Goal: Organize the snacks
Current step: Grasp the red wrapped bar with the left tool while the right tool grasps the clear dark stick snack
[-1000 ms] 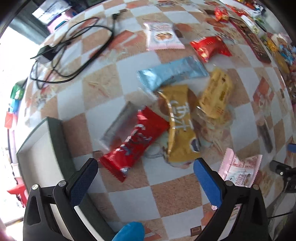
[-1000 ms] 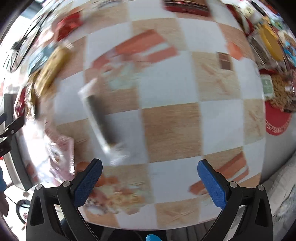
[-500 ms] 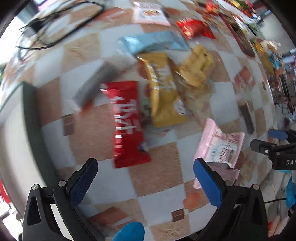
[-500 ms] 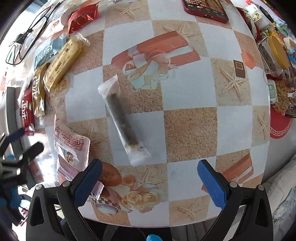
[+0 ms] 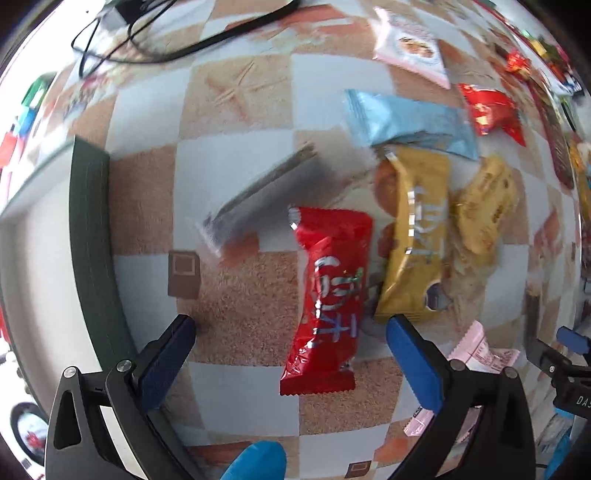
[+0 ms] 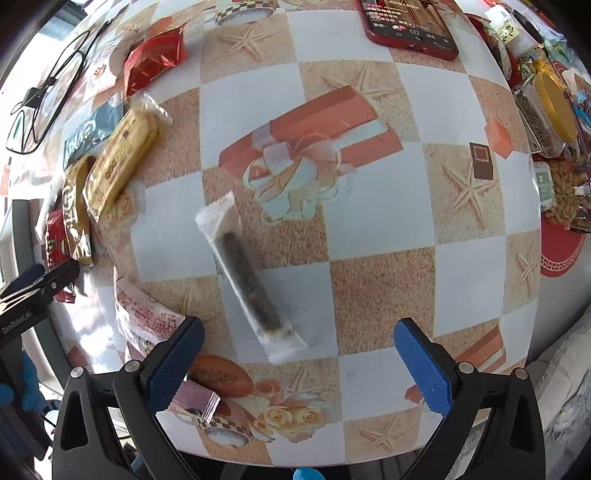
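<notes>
Snacks: red packet [image 5: 327, 310] white script unreadable; gold packet [image 5: 417, 236] likewise.

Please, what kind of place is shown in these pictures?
Probably a home, at a dining or living-room table. It wears a patterned oilcloth with starfish and gift boxes, a red smartphone lies among loose snack packets such as the red one, and a charger cable trails across it.

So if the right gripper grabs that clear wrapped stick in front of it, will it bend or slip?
The clear wrapped stick probably stays fairly stiff: its dark filling looks like one straight bar. The glossy film may slip, and the empty sealed ends would likely crumple.
</notes>
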Motion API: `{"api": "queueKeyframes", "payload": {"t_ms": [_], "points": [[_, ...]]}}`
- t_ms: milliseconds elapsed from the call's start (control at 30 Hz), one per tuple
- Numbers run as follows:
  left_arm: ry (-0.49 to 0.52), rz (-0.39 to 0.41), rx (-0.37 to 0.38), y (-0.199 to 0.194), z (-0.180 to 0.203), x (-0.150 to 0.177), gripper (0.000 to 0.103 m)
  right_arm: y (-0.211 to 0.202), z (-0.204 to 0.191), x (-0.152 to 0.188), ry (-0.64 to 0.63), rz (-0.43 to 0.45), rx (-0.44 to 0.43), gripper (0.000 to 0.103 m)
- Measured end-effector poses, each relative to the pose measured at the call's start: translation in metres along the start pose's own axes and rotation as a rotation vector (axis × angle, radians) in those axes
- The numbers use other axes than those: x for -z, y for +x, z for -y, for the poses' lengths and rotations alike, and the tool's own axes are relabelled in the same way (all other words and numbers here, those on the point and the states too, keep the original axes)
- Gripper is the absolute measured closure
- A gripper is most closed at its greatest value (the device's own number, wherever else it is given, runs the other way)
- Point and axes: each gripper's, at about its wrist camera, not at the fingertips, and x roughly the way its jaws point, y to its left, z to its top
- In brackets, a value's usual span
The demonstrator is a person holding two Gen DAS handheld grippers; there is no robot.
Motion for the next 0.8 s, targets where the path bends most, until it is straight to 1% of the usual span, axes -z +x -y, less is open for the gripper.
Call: {"api": "queueKeyframes", "payload": {"t_ms": [133,167,267,367,500,533,567,600,667,700,733,767,800], "points": [[0.012,0.01,-0.012,0.007,-0.007,0.004,0.0,0.007,-0.01,-0.02,-0.024,0.0,0.007,0.0],[0.008,0.007,-0.01,0.0,0.012,0.006,0.0,0.009,-0.012,-0.023,-0.029,-0.002,0.011,0.0],[0.001,0.01,-0.005,-0.004,0.017,0.007,0.0,0.015,-0.02,-0.036,-0.047,-0.013,0.029,0.0],[0.014,0.017,-0.012,-0.008,0.035,0.015,0.0,0.015,-0.023,-0.048,-0.055,-0.001,0.027,0.0],[0.002,-0.039,-0.016,-0.007,0.037,0.008,0.0,0.012,-0.026,-0.058,-0.07,0.016,0.025,0.0],[-0.001,-0.046,-0.012,-0.004,0.037,0.008,0.0,0.011,-0.026,-0.06,-0.072,0.014,0.023,0.0],[0.004,-0.043,-0.013,-0.004,0.039,0.008,0.002,0.01,-0.028,-0.065,-0.078,0.004,0.026,0.0],[0.011,-0.035,-0.009,-0.006,0.041,0.008,0.004,0.009,-0.028,-0.063,-0.08,-0.005,0.029,0.0],[0.042,-0.014,-0.006,-0.011,0.049,0.01,0.018,0.006,-0.03,-0.066,-0.079,-0.017,0.032,0.0],[0.067,-0.003,-0.006,-0.014,0.054,0.011,0.028,0.002,-0.032,-0.065,-0.084,-0.012,0.034,0.004],[0.088,0.004,-0.003,-0.016,0.06,0.011,0.033,-0.002,-0.035,-0.062,-0.094,-0.002,0.035,0.01],[0.096,0.007,-0.002,-0.017,0.064,0.01,0.045,-0.007,-0.038,-0.064,-0.11,0.007,0.039,0.014],[0.105,0.011,0.005,-0.018,0.068,0.01,0.059,-0.011,-0.042,-0.065,-0.129,0.014,0.039,0.022]]}}
